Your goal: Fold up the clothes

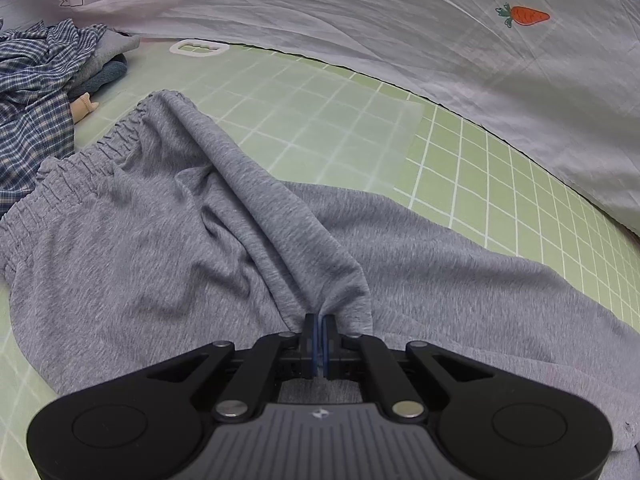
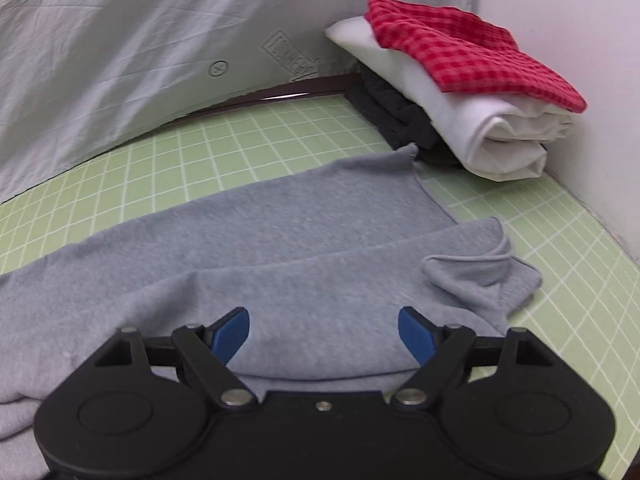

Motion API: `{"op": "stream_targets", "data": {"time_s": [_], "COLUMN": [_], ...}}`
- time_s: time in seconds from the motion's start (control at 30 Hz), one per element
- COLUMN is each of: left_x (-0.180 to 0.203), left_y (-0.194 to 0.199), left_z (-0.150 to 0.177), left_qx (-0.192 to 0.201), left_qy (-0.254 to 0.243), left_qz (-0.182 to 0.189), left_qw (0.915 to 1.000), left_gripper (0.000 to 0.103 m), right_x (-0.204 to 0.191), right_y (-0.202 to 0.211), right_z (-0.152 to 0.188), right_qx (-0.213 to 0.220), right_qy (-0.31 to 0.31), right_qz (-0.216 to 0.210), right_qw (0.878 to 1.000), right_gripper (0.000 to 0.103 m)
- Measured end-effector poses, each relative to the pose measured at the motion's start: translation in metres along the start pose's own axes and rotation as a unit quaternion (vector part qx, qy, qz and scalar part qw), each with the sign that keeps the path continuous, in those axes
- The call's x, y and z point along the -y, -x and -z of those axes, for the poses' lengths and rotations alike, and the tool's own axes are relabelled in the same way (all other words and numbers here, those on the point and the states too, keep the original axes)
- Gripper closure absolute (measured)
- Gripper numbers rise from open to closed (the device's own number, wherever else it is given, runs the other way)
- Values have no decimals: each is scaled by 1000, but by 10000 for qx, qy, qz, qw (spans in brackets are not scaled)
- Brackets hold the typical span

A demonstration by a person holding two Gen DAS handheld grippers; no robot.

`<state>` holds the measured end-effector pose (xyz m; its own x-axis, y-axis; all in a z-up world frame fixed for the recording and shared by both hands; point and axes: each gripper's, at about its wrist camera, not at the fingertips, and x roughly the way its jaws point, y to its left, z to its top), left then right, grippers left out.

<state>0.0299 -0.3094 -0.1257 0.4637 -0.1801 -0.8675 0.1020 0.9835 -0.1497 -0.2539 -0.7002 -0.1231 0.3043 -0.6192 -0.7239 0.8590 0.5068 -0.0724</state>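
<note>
Between the closed jaws of the left gripper [image 1: 319, 344]: a pinched ridge of grey sweatpants [image 1: 224, 216], caught at a fold that runs from the blue pads up toward the gathered elastic waistband [image 1: 100, 148]. The pinch lifts the cloth into a raised crease, so it reads as an anchoring hold at the crotch end of the garment while the legs are dealt with. Left gripper pitched steeply downward, low over the fabric.

Right gripper [image 2: 324, 334]: jaws wide apart, nothing pressed between the blue pads [image 2: 234, 334]; grey fabric lies under and beyond them only. It points down at a shallower slant along the two legs toward the hems [image 2: 480, 272], one of which is curled back on itself. Judged: free to take a fresh hold nearer the hem ends for the lengthwise fold.

Sweatpants: spread across the green gridded mat [image 2: 200, 148] on the bench, waistband to the left gripper's far left, legs laid one partly over the other toward the right-hand corner.

Beyond, right-wrist view: stack of finished items in the corner, red checked cloth [image 2: 472, 52] atop a white folded piece [image 2: 500, 136] atop dark garments [image 2: 400, 120]; the far leg's hem lies just beside it.

Beyond, left-wrist view: unfolded heap with a blue plaid shirt [image 1: 36, 100], awaiting its turn. White printed sheet [image 1: 320, 20] with a carrot motif [image 1: 524, 15] as backdrop.
</note>
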Motion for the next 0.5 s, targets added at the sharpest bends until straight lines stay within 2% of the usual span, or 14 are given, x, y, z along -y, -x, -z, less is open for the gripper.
{"op": "stream_targets", "data": {"time_s": [0.17, 0.27, 0.37, 0.4, 0.43, 0.5], "left_x": [1, 4, 6, 7, 8, 11], "left_y": [5, 6, 5, 5, 5, 5], "left_z": [14, 19, 18, 18, 17, 14], "left_qx": [-21, -14, -16, -19, -11, 24], "left_qy": [85, 99, 226, 287, 330, 383], "left_qz": [-84, -132, -146, -141, -146, -163], "left_qw": [9999, 9999, 9996, 9995, 9993, 9991], "left_gripper": [100, 100, 100, 101, 101, 101], "right_x": [36, 53, 64, 67, 69, 72], "right_y": [-11, -23, -35, -37, -38, -39], "right_z": [0, -2, -3, -4, -6, -13], "right_qx": [106, -26, -199, -198, -156, -18], "right_qy": [107, 88, 44, 35, 21, 33], "right_qz": [477, 525, 401, 349, 314, 257], "right_qw": [9987, 9986, 9990, 9992, 9994, 9997], "right_gripper": [25, 34, 58, 80, 98, 100]}}
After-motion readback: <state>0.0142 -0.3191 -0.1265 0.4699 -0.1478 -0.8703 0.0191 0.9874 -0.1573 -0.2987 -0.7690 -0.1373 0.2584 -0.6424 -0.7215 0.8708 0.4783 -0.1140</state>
